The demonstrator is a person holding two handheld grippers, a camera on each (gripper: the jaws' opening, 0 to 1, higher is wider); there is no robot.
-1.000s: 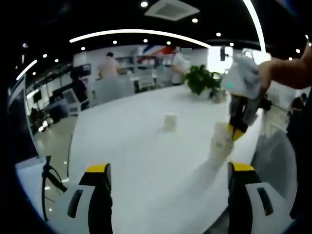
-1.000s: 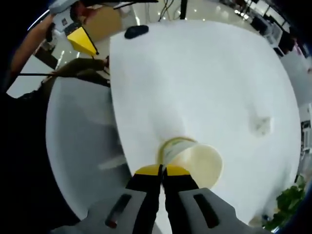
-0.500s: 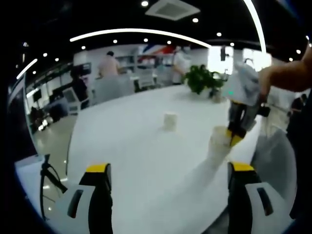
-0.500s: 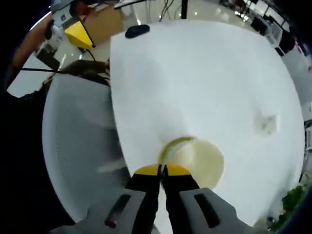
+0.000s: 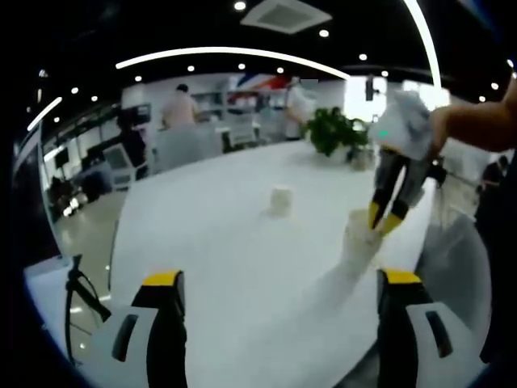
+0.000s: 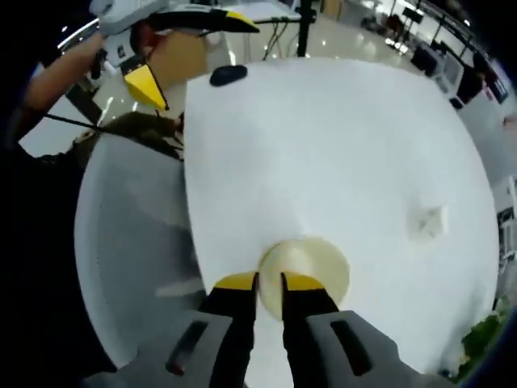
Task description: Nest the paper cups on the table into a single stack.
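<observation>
We count two paper cups on the white surface [image 5: 226, 242]. In the left tool view, the near cup [image 5: 355, 234] stands toward 3 o'clock, close to the surface's edge, and the far cup [image 5: 280, 200] sits well apart from it, just above centre at about 12 o'clock. The right tool [image 5: 384, 217] comes in from the upper right, held by a person's hand [image 5: 477, 121]; its two yellow-tipped jaws are parted a little, straddling the near cup's rim — whether they touch it, we cannot tell.

In the right tool view, we look straight down on that near cup [image 6: 305, 267], just past the right tool [image 6: 268, 282], whose jaws stand slightly apart with nothing pinched between them. The far cup [image 6: 426, 220] lies toward 3 o'clock.

The left tool [image 5: 279, 279] has its jaws spread wide — nothing between them. It also shows at 11 o'clock in the right tool view [image 6: 187, 44].
</observation>
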